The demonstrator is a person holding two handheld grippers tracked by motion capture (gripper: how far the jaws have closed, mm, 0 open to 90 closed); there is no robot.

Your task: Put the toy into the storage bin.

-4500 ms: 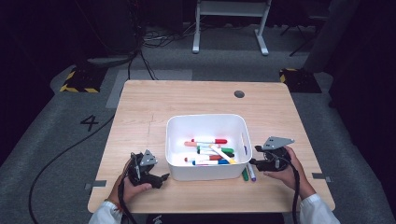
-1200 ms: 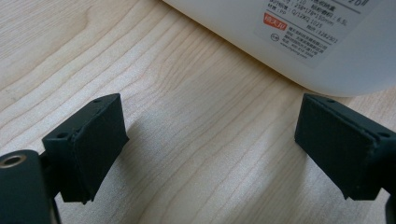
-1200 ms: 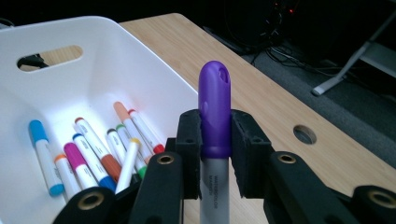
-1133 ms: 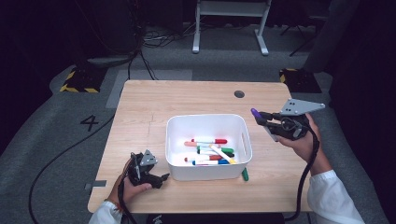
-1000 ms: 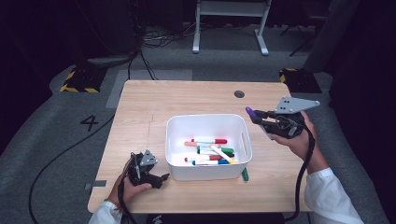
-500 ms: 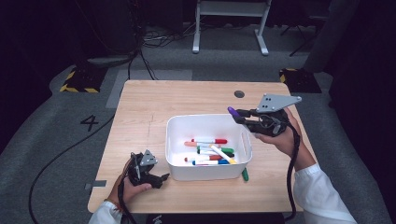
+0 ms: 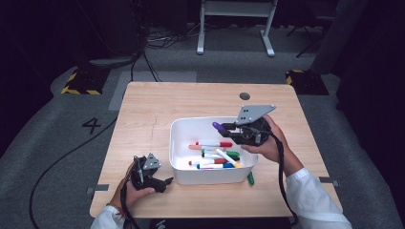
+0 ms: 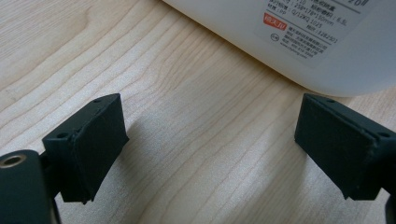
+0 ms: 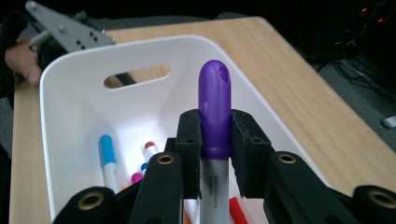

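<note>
Your left gripper rests low on the wooden table, jaws spread wide with bare wood between them, the white bin just ahead of its tips. Your right gripper hangs over that bin, jaws clamped on a purple-capped marker pointing away from your hand. Below it, more markers lie on the bin's floor; a green marker lies on the table beside the bin, below your wrist.
</note>
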